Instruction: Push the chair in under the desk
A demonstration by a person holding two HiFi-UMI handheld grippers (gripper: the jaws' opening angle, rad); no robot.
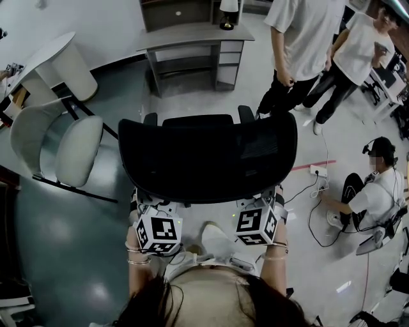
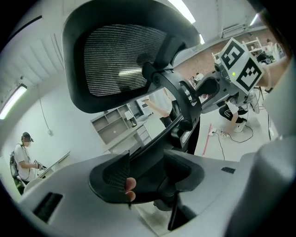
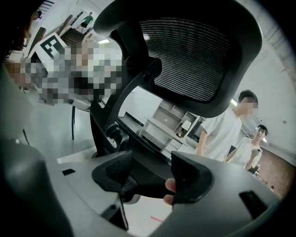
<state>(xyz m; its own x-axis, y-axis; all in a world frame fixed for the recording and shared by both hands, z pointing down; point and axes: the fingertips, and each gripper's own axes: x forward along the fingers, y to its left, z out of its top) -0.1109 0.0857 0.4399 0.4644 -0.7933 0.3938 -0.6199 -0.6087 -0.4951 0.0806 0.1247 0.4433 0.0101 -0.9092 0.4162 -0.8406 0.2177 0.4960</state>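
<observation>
A black mesh-backed office chair (image 1: 208,153) stands right in front of me, its back toward me. The grey desk (image 1: 192,38) with drawers is farther ahead, across a stretch of floor. My left gripper (image 1: 153,207) is at the lower left edge of the chair back, and my right gripper (image 1: 261,204) is at the lower right edge. In the left gripper view the left gripper (image 2: 150,173) stands open with the back's dark lower rim (image 2: 152,152) between its jaws. The right gripper (image 3: 150,173) is likewise open around that rim (image 3: 143,159). The headrest (image 2: 125,55) rises above.
A white chair (image 1: 57,144) and a round white table (image 1: 61,60) stand to the left. Two people (image 1: 300,45) stand right of the desk, and another person (image 1: 374,191) sits on the floor beside a power strip (image 1: 317,170) and cables. A lamp (image 1: 228,16) sits on the desk.
</observation>
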